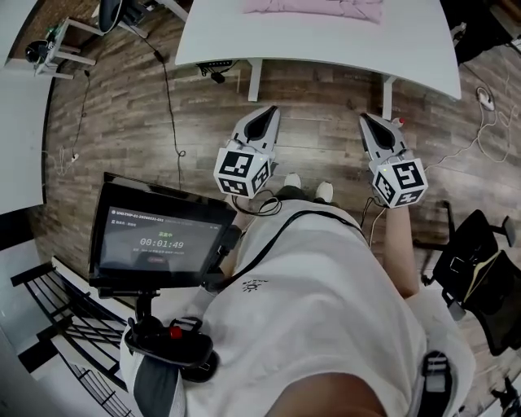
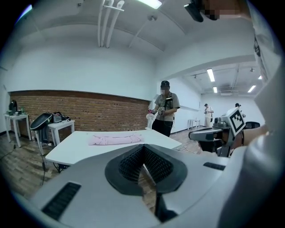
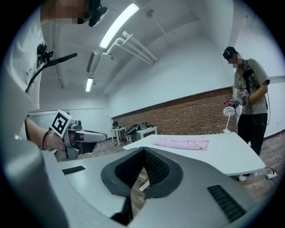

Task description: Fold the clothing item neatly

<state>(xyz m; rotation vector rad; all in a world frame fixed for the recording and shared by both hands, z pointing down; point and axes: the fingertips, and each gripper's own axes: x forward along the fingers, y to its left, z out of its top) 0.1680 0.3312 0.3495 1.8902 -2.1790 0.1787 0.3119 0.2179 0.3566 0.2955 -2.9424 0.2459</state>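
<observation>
1. Head view, nearest: the person stands on the wood floor (image 1: 326, 89), clear of the tabletop (image 1: 326, 45). A screen on a stand (image 1: 159, 236) is at their left.
2. The left hand-held gripper (image 1: 262, 120) and the right hand-held gripper (image 1: 371, 124) are held out side by side, pointing toward the tabletop. Both have their jaws pressed together with nothing between them.
3. Farther: the pink clothing item (image 1: 313, 6) lies on the tabletop as a long narrow bundle, well apart from both grippers. The gripper views show it flattish with uneven ends. That fits a rumpled piece waiting for folds, or one already folded lengthwise; can't tell which.
4. Farthest: another person (image 2: 164, 111) stands past the tabletop, with a brick wall (image 2: 89, 111) behind.
5. Risks, as a judgement:
   - Jaws that meet the cloth closed would likely shove and bunch it rather than pinch a layer.
   - The fabric looks thin, so it is easy to catch extra layers or drag the whole bundle.
   - The floor cables (image 1: 486, 98) by the right table leg could snag a foot.
</observation>
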